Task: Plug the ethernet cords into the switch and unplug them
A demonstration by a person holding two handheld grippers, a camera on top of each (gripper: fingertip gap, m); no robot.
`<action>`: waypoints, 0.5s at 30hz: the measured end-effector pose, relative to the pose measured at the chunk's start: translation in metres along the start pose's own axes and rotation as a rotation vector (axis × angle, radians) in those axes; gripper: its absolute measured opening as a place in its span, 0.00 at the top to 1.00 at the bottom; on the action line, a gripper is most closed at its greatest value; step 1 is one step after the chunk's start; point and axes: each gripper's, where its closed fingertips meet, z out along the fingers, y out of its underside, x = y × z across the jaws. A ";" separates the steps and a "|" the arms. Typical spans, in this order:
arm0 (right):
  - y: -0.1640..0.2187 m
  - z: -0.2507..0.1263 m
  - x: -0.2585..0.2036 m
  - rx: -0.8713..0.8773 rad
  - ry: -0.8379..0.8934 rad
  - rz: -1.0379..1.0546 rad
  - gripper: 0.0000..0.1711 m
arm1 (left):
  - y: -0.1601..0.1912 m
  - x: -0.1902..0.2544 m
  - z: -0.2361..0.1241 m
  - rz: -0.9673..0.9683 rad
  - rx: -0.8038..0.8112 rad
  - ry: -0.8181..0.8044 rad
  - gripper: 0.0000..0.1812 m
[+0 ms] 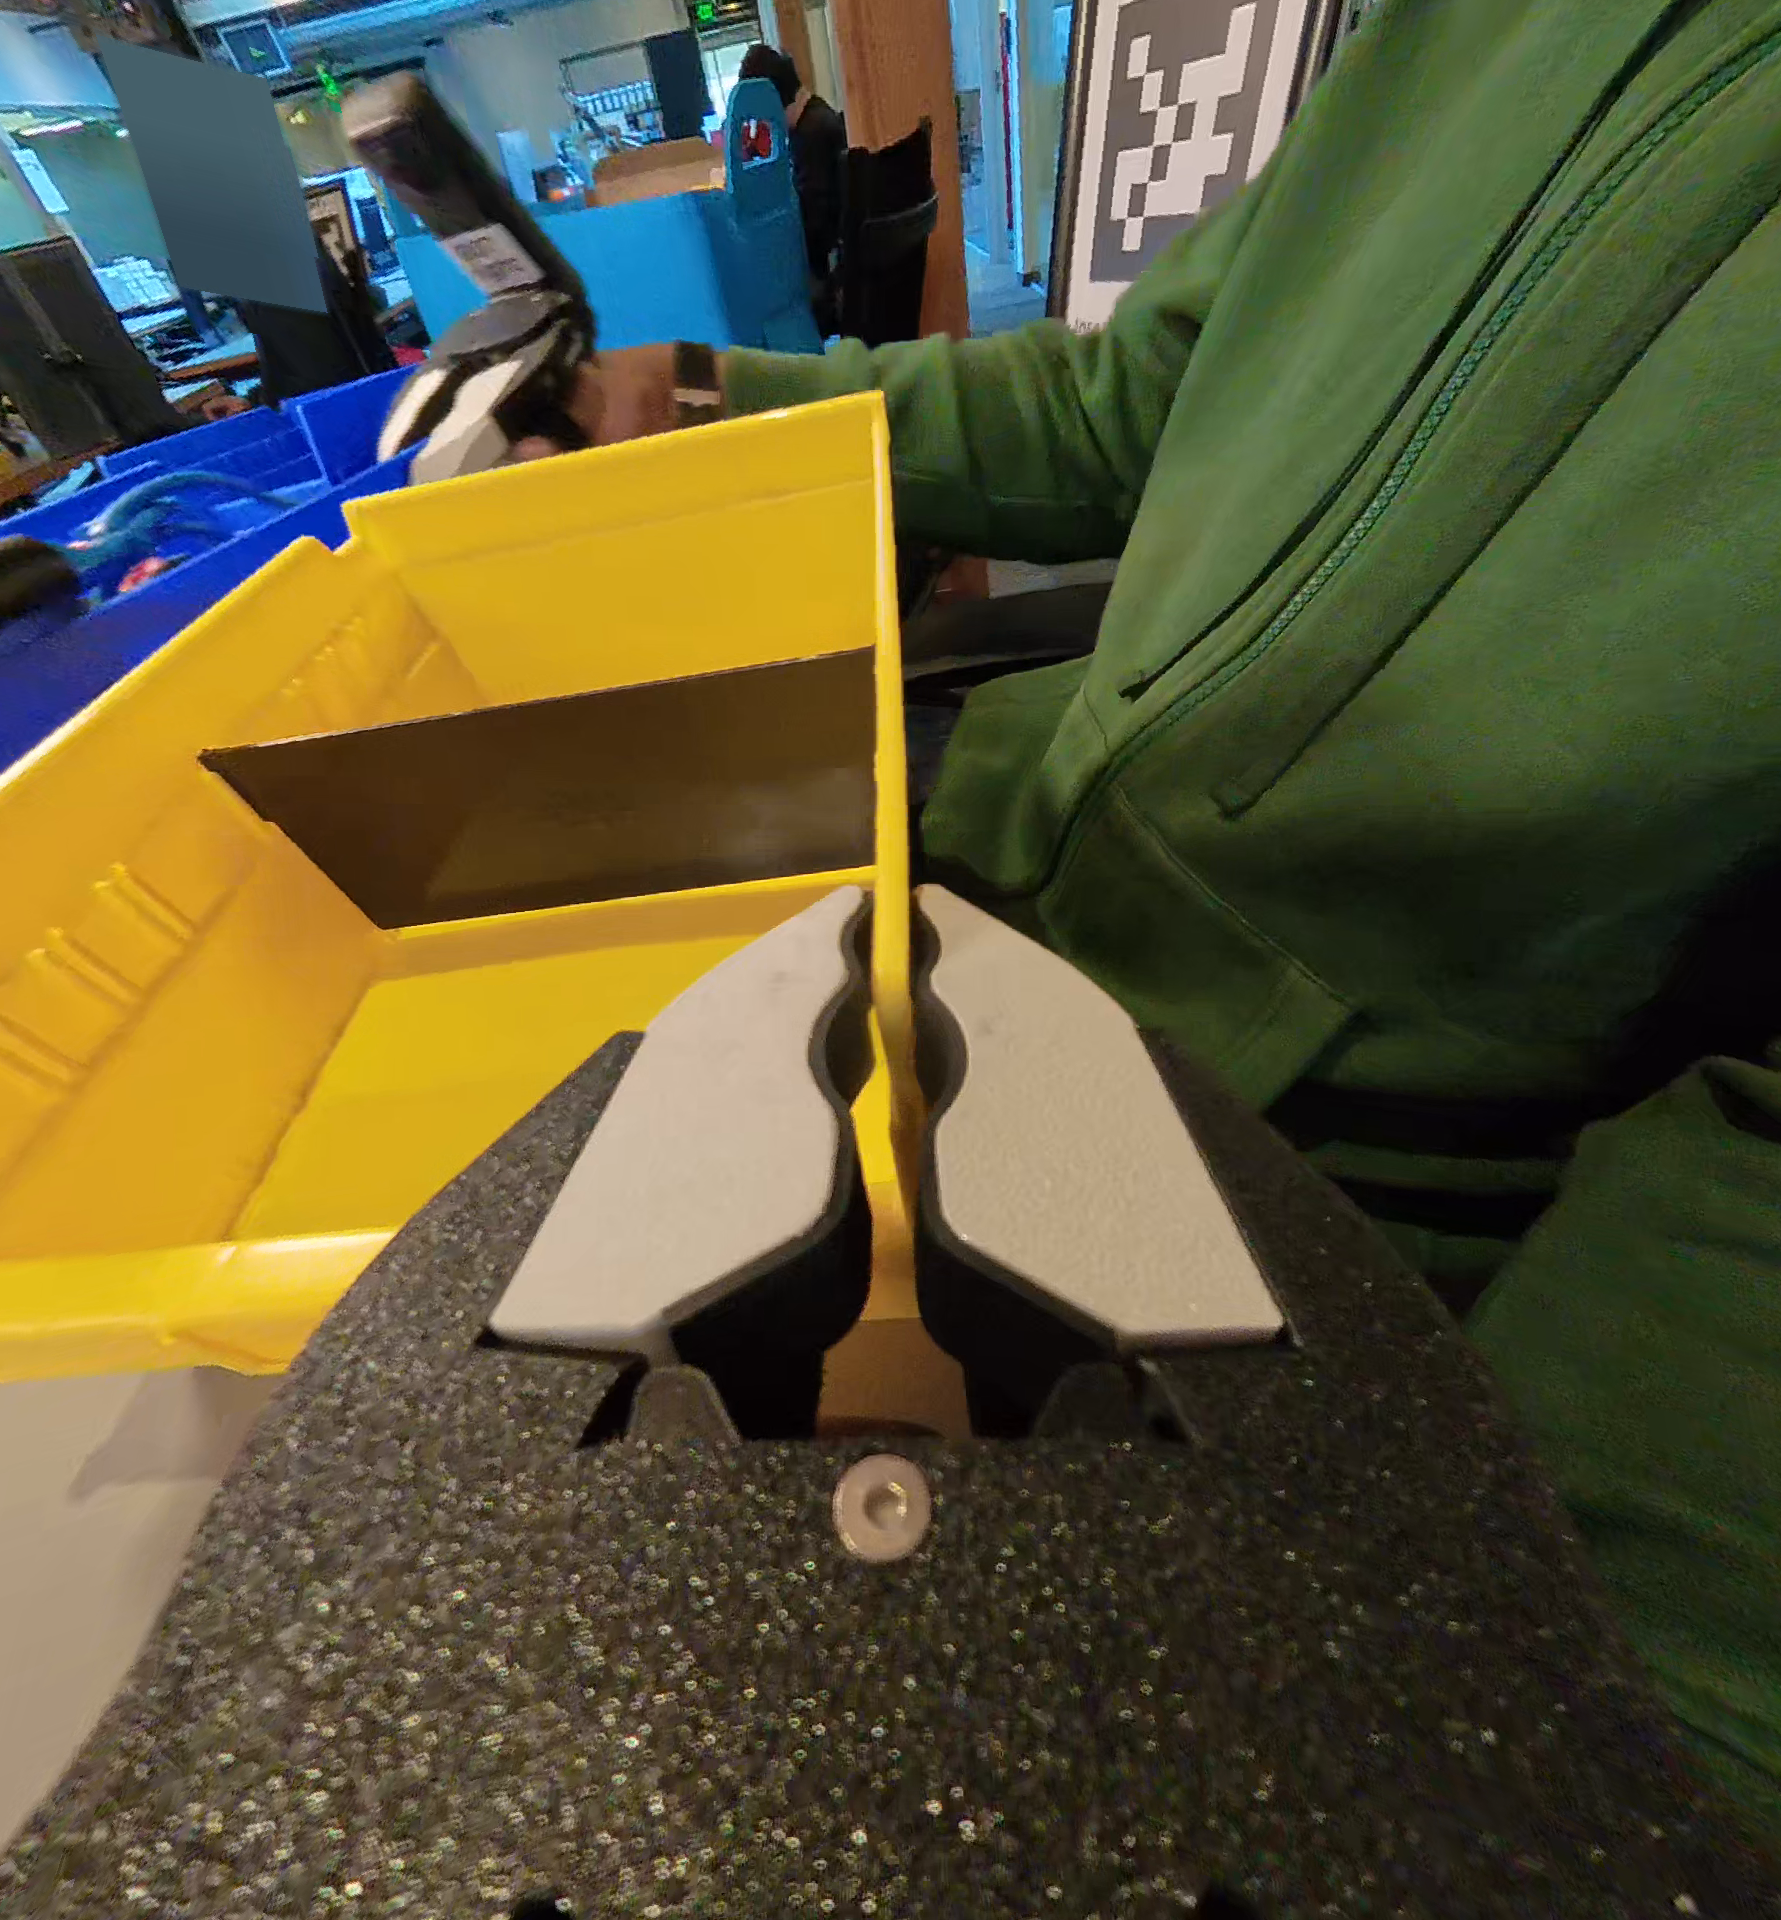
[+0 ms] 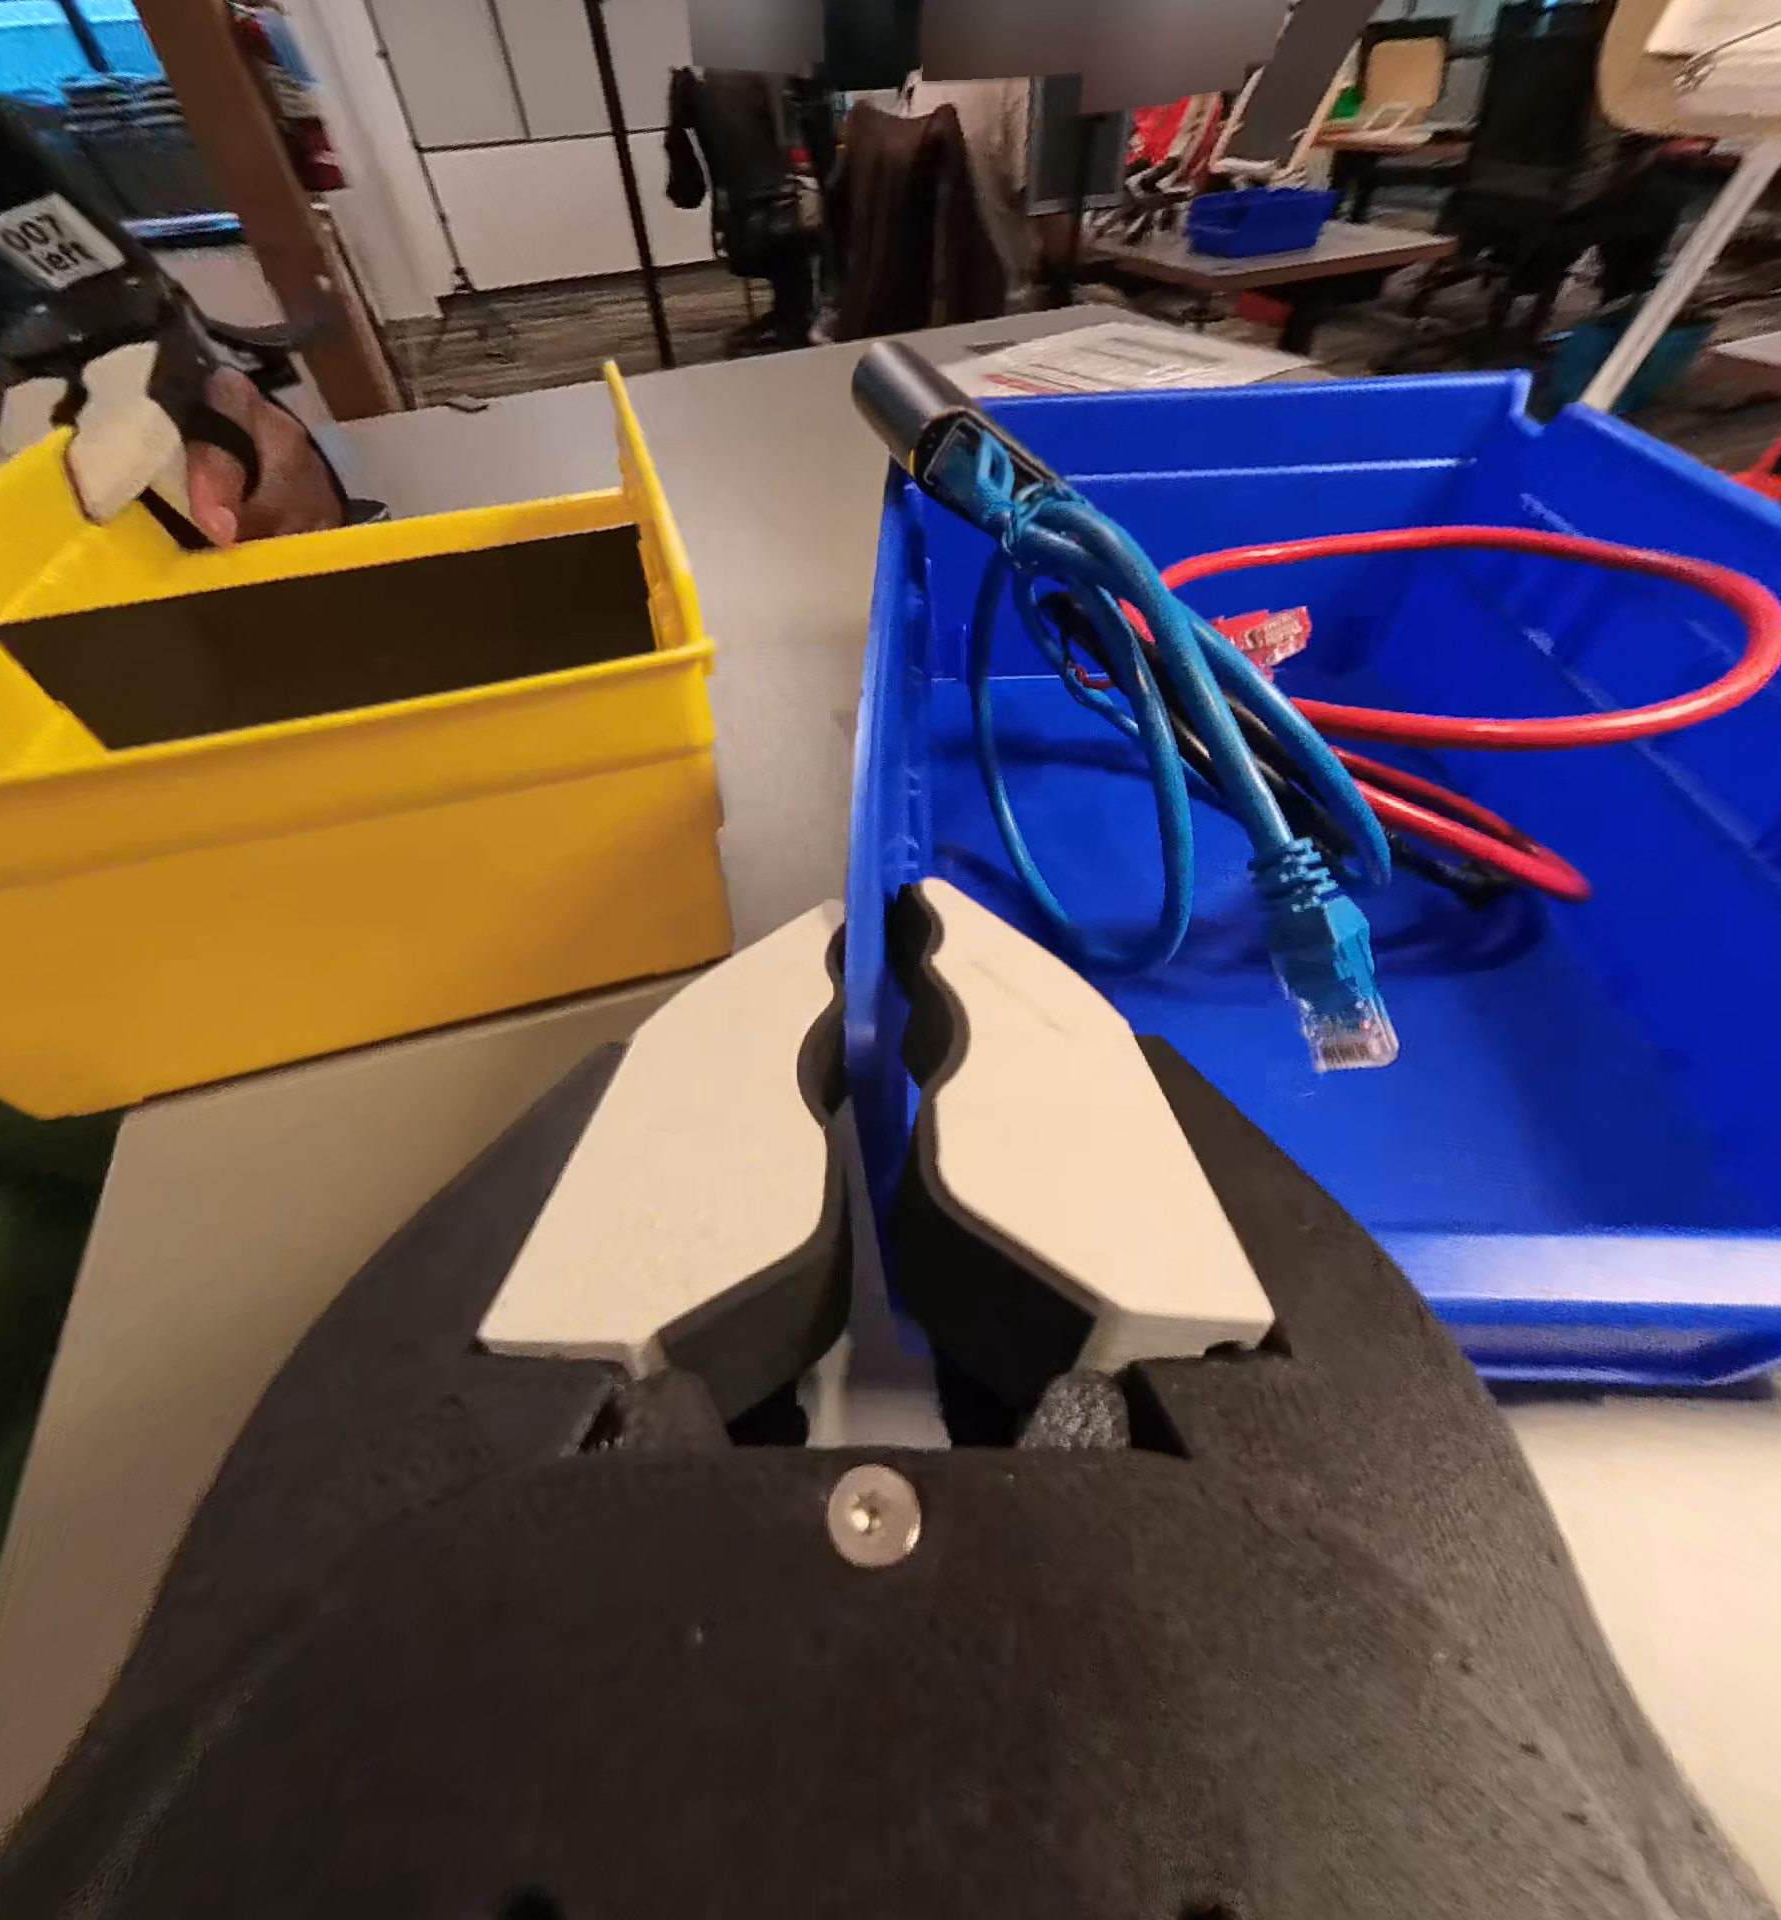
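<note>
Both grippers clamp bin walls on the grey table [image 2: 792,499].

The left gripper [image 1: 891,914] pinches the yellow bin [image 1: 242,1091]; the right gripper [image 2: 870,925] pinches the blue bin [image 2: 1592,1091], centre frame. Inside, at upper right, lie red [image 2: 1644,717] and blue ethernet cords [image 2: 1166,665], the blue one apparently plugged into a dark switch [image 2: 907,400] on the rim.

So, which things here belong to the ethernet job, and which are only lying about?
For the job:
- blue cord
- red cord
- black switch
- blue bin, gripped by right tool

Lying about:
- yellow bin, gripped by left tool
- papers
</note>
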 end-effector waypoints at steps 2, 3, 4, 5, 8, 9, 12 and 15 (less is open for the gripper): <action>-0.005 0.015 0.009 -0.001 -0.049 0.001 0.97 | -0.001 0.002 0.006 -0.003 -0.003 0.002 0.98; -0.007 0.024 0.013 0.001 -0.072 -0.003 0.97 | -0.002 0.002 0.009 -0.003 -0.005 0.002 0.98; -0.010 0.033 0.016 0.001 -0.093 -0.007 0.97 | -0.002 0.003 0.012 -0.002 -0.007 0.003 0.98; -0.013 0.043 0.018 0.000 -0.113 -0.015 0.97 | -0.003 0.003 0.015 -0.003 -0.007 0.002 0.98; -0.020 0.072 0.019 -0.002 -0.175 -0.032 0.96 | -0.005 0.004 0.024 -0.008 -0.006 0.010 0.98; -0.023 0.082 0.019 -0.002 -0.195 -0.036 0.96 | -0.006 0.004 0.026 -0.008 -0.006 0.011 0.98; -0.030 0.109 0.014 -0.002 -0.252 -0.053 0.96 | -0.008 0.003 0.034 -0.014 -0.007 0.009 0.98; -0.036 0.132 0.007 0.000 -0.295 -0.067 0.96 | -0.009 0.001 0.042 -0.020 -0.008 0.000 0.98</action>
